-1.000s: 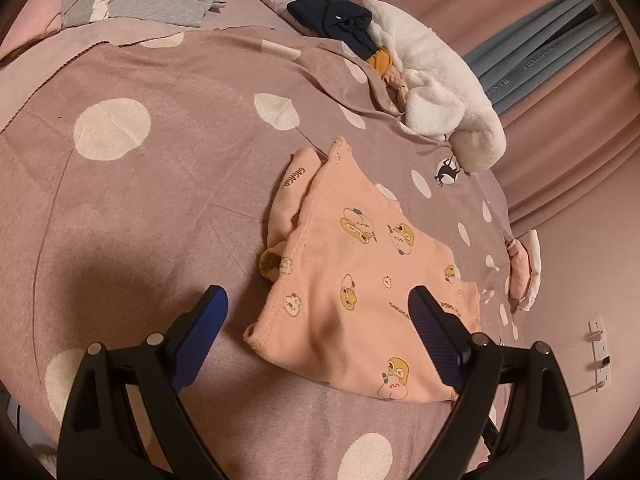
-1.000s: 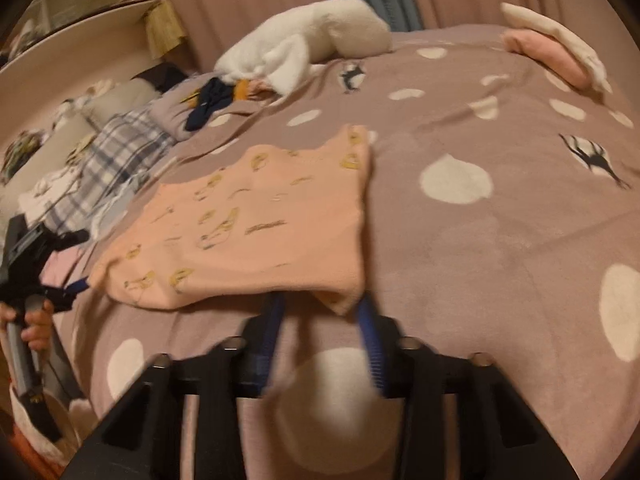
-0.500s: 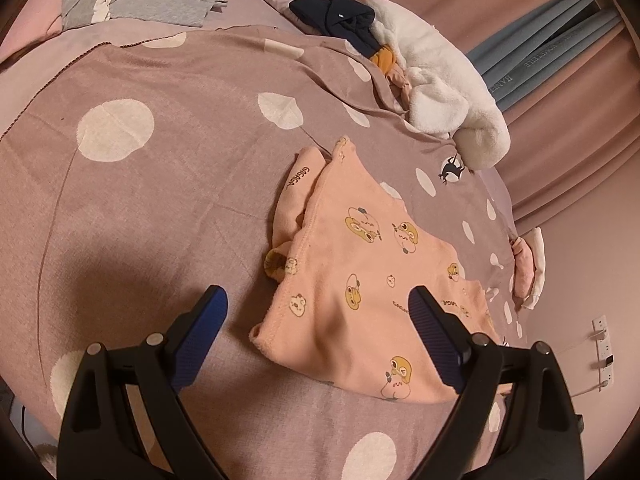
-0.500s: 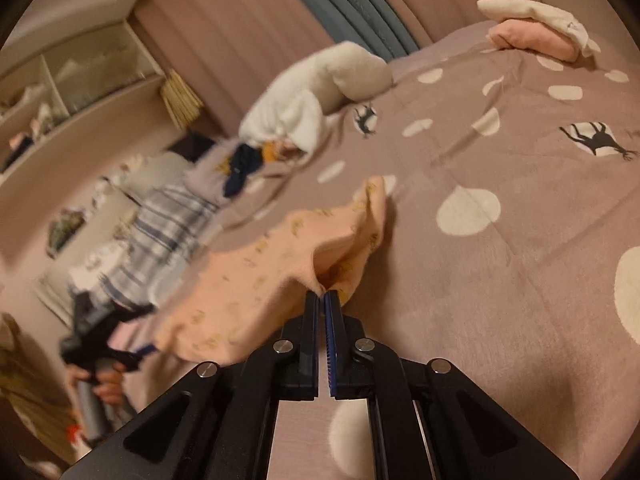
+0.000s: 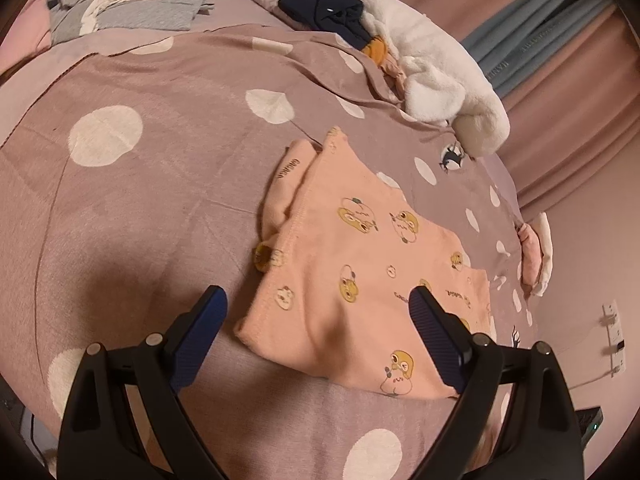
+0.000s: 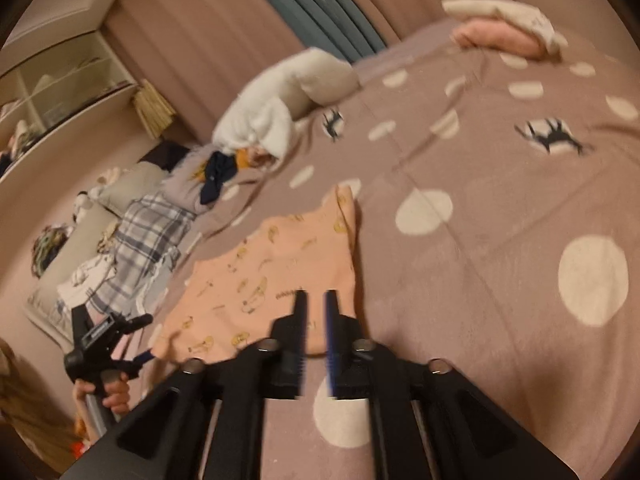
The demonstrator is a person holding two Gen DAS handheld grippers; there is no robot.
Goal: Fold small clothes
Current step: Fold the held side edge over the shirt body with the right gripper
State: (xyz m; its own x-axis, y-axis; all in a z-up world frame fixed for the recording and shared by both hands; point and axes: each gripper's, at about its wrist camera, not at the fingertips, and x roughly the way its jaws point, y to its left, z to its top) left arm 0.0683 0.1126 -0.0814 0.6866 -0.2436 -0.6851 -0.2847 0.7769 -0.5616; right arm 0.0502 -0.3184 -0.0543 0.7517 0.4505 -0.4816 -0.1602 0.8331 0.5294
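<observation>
Since half a second ago the right gripper (image 6: 315, 300) has let go of the peach cartoon-print cotton garment (image 5: 360, 276); its jaws are opening, a narrow gap with nothing pinched between them. The garment lies folded on the mauve white-dotted bedspread (image 5: 160, 208). The left gripper (image 5: 316, 308) hovers over the garment's near edge, jaws wide and empty.

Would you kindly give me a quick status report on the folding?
Left gripper open, hovering over peach cartoon-print cotton garment. Right gripper jaws opening, nothing between them. Garment partly folded on dotted mauve bedspread. Nothing in the way.
</observation>
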